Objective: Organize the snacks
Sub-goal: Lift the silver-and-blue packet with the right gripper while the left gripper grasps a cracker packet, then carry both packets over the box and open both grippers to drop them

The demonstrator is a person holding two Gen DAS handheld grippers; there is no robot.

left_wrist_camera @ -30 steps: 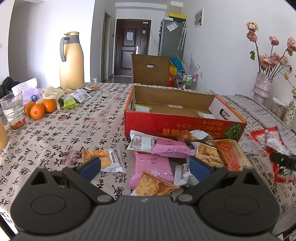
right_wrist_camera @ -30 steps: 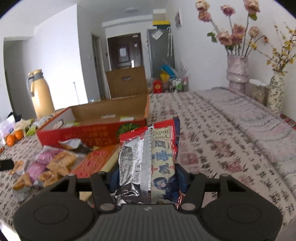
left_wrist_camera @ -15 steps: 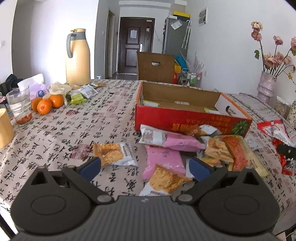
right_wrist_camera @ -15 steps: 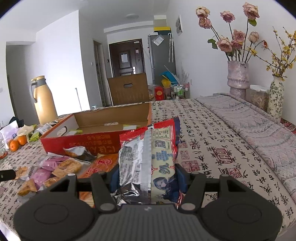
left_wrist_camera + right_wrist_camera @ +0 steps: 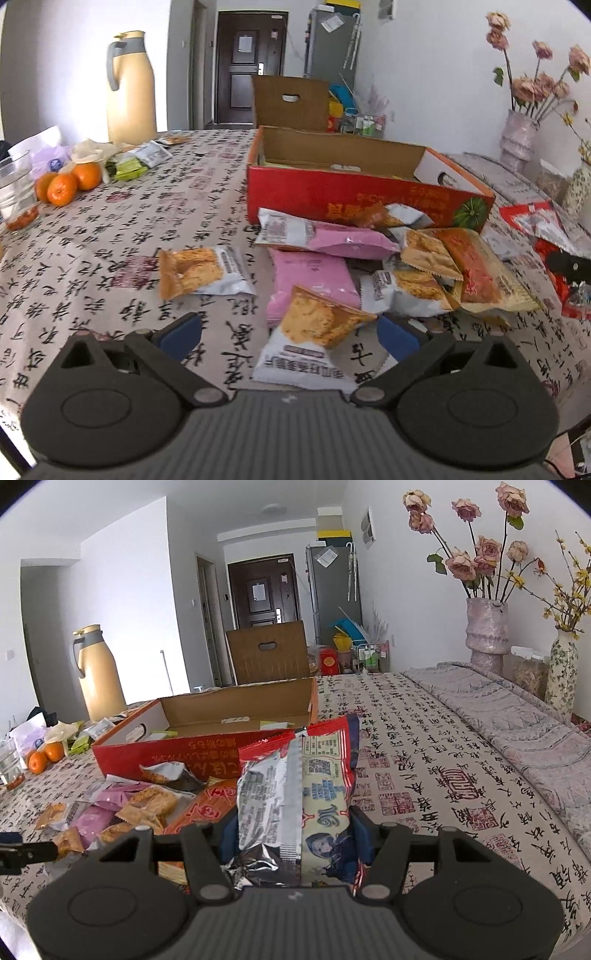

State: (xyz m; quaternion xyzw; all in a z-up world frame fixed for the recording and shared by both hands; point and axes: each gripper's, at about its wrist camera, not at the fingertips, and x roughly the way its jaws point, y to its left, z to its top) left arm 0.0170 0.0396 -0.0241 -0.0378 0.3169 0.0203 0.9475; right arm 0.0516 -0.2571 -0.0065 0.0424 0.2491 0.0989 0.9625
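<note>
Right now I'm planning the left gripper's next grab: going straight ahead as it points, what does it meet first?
Most likely the orange-and-white cracker packet, lying between the open left gripper's fingers; the pink packet lies just beyond. Depth is uncertain.

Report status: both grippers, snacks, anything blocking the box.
Left gripper open, low over an orange cracker packet. Right gripper shut on a red-and-silver snack bag. Red box open; loose packets piled against its front wall.

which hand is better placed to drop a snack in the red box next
Right. The right gripper is already shut on a red-and-silver snack bag, with the red box ahead. The left gripper is open and empty over the snack pile.
</note>
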